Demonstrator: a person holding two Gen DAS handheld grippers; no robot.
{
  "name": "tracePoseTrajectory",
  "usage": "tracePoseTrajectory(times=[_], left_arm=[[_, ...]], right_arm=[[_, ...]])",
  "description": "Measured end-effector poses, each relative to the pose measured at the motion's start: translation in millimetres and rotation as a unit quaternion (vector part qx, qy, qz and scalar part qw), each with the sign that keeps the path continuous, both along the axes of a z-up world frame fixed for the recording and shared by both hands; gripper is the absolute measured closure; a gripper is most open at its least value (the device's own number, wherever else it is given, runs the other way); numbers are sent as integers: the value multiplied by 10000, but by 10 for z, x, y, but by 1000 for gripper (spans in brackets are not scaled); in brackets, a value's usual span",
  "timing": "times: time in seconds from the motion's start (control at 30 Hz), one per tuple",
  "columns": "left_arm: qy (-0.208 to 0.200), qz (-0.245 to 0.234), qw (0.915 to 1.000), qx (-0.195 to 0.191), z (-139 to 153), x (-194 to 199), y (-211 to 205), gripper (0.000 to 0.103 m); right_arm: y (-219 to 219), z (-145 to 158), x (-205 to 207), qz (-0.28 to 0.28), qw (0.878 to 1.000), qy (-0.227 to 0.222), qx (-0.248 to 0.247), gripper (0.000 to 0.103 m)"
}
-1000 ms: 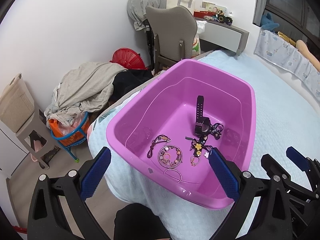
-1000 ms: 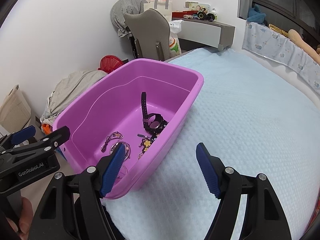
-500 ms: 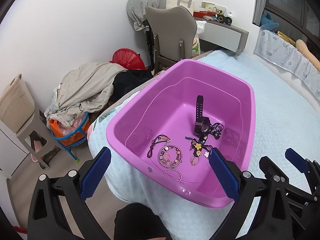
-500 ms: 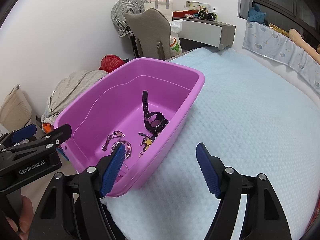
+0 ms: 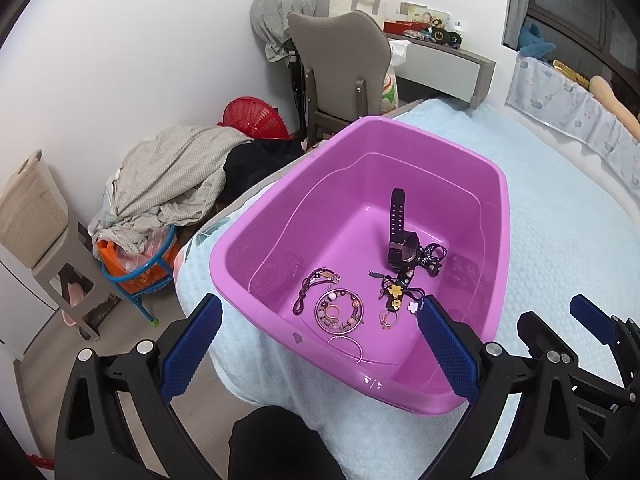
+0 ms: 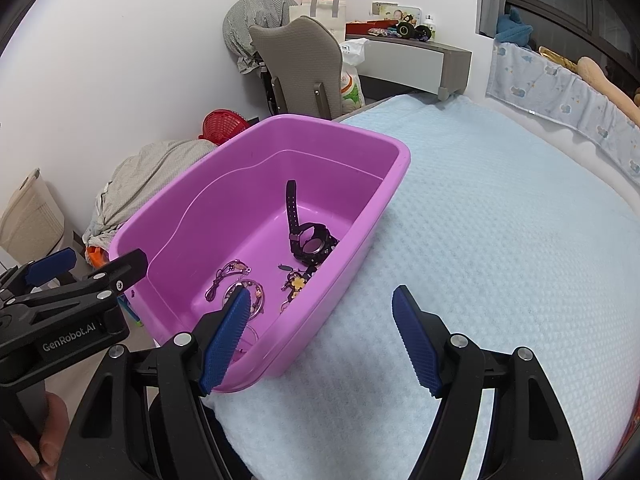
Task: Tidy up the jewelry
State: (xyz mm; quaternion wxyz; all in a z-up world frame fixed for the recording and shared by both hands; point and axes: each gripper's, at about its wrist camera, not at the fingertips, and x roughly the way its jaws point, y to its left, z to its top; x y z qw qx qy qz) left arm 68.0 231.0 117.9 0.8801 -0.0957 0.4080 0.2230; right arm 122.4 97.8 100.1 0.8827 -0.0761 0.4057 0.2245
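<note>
One black wristwatch [image 5: 401, 240] lies in the one purple plastic tub [image 5: 496, 184], its strap leaning up toward the far wall. Nearer the tub's near edge lie one dark cord bracelet [image 5: 310, 286], one round beaded bracelet [image 5: 339, 312], one thin pink bangle [image 5: 346, 346], and one dark strap with flower charms [image 5: 396, 292]. The tub sits at the left edge of the light blue bed [image 6: 500, 216]. Both grippers, left gripper [image 5: 318, 354] and right gripper [image 6: 320, 338], hover wide and empty at the tub's near rim. Nothing has shifted since the earlier frames.
</note>
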Motion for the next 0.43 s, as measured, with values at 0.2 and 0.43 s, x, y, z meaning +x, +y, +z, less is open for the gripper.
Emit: tracePoseTrajectory(times=[0.2,0.43], left_arm=[[-7,-18,10000,-56,-2,13,-7,7],[20,8,9999,-117,-36,23,22,7]], right_arm=[[17,-23,-23,-6,10000,9,6,33],[18,-43,-38,1,10000,19,8,33]])
